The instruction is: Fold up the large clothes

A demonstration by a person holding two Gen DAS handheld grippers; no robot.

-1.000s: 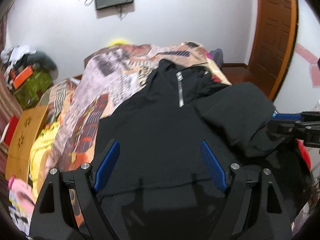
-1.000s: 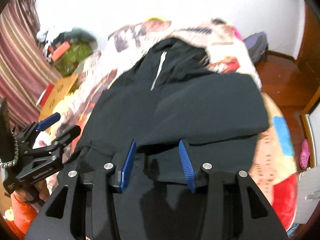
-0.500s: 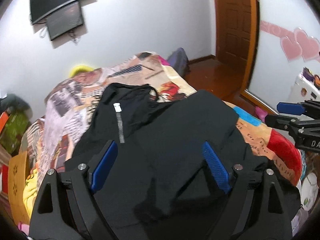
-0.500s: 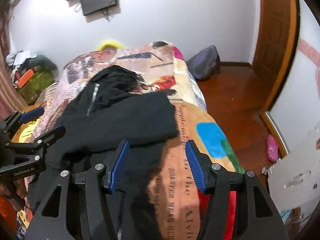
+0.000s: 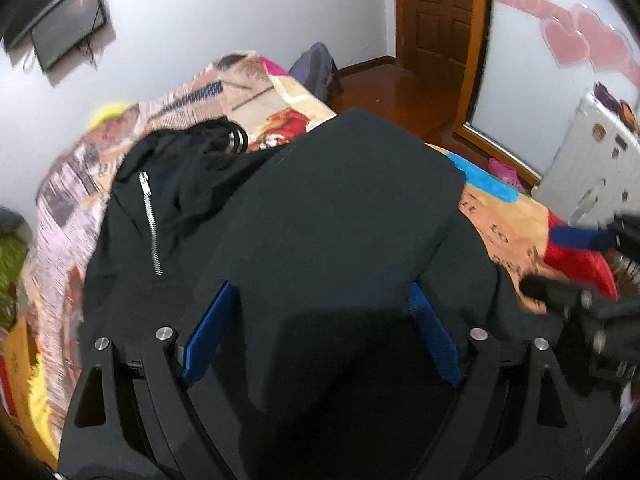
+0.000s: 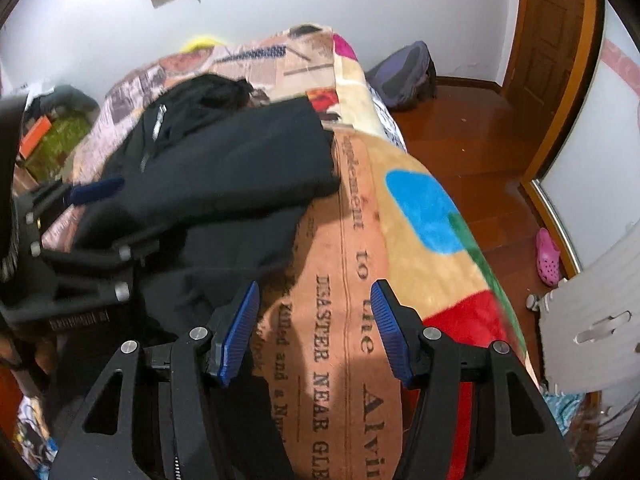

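A black zip-up jacket (image 5: 340,208) lies on a bed, one side folded over its front, its silver zipper (image 5: 150,224) toward the left. My left gripper (image 5: 320,286) hovers open just above the folded panel, with nothing pinched between its blue pads. My right gripper (image 6: 316,284) stands open over the printed blanket (image 6: 360,240), its left pad by the jacket's (image 6: 224,168) right edge, holding nothing. Each gripper shows in the other's view: the right gripper (image 5: 560,264) at the right edge, the left gripper (image 6: 116,220) over the jacket at the left.
The bed's right side drops to a wooden floor with a purple backpack (image 6: 404,72) and a pink shoe (image 6: 548,256). A wooden door (image 5: 440,32) stands beyond. A white plastic unit (image 6: 592,320) is close on the right. Clutter (image 6: 52,136) sits left of the bed.
Both grippers have swung to the right. The left one now hangs over the folded panel. The right one left the jacket for the blanket beside it, and its jaws widened.
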